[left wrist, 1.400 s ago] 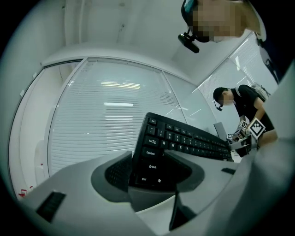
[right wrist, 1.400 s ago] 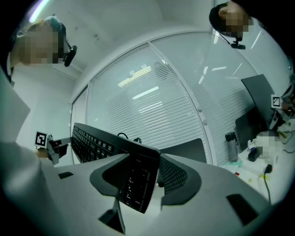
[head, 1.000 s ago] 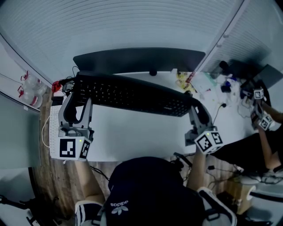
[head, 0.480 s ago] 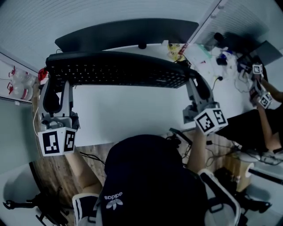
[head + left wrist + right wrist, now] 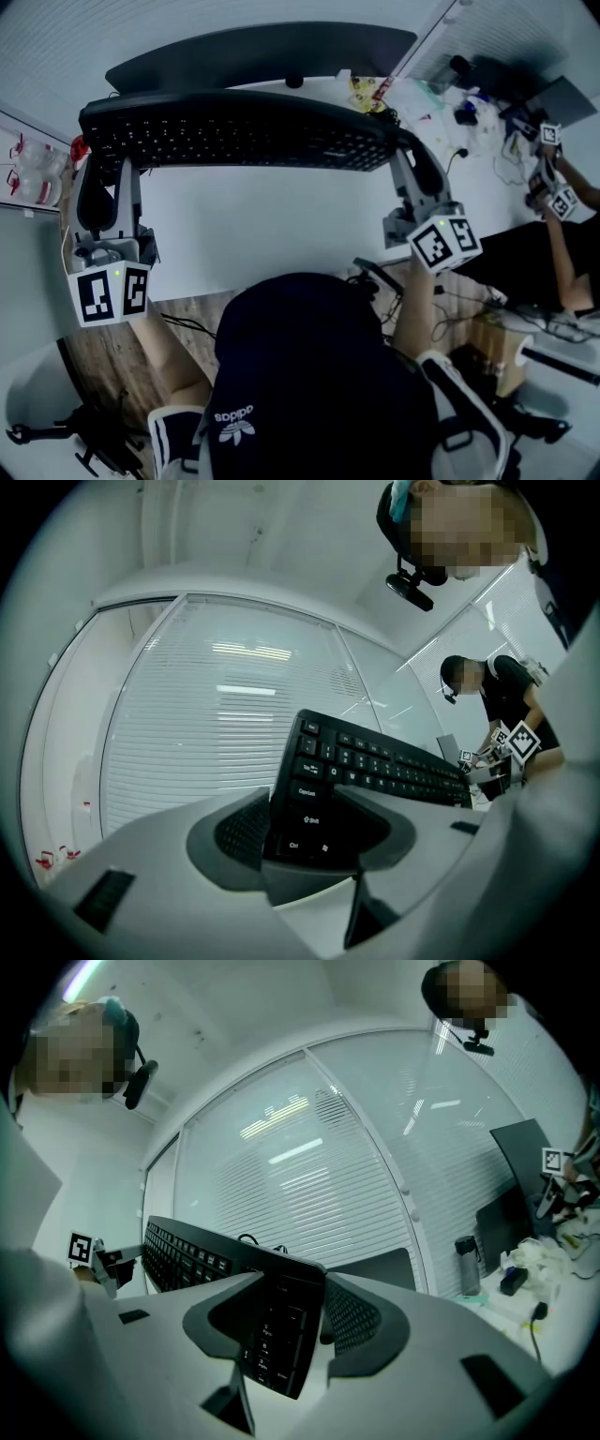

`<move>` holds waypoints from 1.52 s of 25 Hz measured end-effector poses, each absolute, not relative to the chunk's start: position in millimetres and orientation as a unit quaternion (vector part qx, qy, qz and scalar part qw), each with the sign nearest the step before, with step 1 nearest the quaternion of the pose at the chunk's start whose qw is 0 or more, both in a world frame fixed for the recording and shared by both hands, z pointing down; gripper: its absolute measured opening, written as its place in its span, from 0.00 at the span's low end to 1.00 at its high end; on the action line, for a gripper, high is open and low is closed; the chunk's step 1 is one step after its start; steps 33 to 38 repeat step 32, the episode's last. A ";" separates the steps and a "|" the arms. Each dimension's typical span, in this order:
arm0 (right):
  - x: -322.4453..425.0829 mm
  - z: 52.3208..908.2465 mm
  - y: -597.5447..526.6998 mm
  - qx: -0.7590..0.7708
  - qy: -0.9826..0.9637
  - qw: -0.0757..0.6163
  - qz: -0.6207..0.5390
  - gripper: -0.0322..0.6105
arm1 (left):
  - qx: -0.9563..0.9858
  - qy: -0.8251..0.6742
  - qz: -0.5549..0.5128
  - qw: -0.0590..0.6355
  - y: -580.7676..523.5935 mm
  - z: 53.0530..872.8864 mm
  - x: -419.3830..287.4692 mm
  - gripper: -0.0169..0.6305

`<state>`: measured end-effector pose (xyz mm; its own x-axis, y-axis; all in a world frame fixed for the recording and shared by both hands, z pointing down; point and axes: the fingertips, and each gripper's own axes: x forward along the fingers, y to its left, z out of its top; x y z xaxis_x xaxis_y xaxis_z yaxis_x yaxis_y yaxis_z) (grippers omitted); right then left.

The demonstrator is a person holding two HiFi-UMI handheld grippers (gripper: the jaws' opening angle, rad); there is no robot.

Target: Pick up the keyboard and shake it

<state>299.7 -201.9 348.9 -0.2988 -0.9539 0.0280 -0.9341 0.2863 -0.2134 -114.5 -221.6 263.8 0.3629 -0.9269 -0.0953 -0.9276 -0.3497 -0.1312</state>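
Holding the keyboard (image 5: 234, 141) off the white desk (image 5: 272, 234), you have it spanned between both claws, one at each end, its key face turned up toward your head camera. Left gripper (image 5: 108, 176): jaws set wide and clamped across the keyboard's left end; in the left gripper view the left gripper (image 5: 305, 810) has the Ctrl, Shift and Caps Lock corner of the keyboard (image 5: 375, 766) seated between its pads. Right gripper (image 5: 412, 169): jaws likewise wide and closed on the right end; in the right gripper view the right gripper (image 5: 291, 1321) has the end keys between its pads and the keyboard (image 5: 192, 1251) runs away to the left. Both claws point roughly level. Marker cubes sit near you, left one (image 5: 105, 292) and right one (image 5: 443, 242). A dark monitor (image 5: 262, 56) stands behind the keyboard at the desk's far edge. Clutter lies at the desk's far right corner (image 5: 422, 103). A second person (image 5: 502, 691) works off to your right with marker-tagged grippers.
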 end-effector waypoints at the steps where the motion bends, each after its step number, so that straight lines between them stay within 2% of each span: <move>1: 299.7 348.4 -201.9 -0.590 0.800 0.055 -0.095 0.35 | -0.821 0.565 0.004 0.082 -221.2 263.6 -114.6 0.35; 26: 296.1 345.7 -203.5 -0.584 0.806 0.040 -0.090 0.35 | -0.815 0.573 0.015 0.083 -214.0 264.5 -116.9 0.35; 38: 300.4 349.7 -201.2 -0.585 0.802 0.053 -0.104 0.35 | -0.814 0.575 0.013 0.077 -211.1 265.1 -118.3 0.35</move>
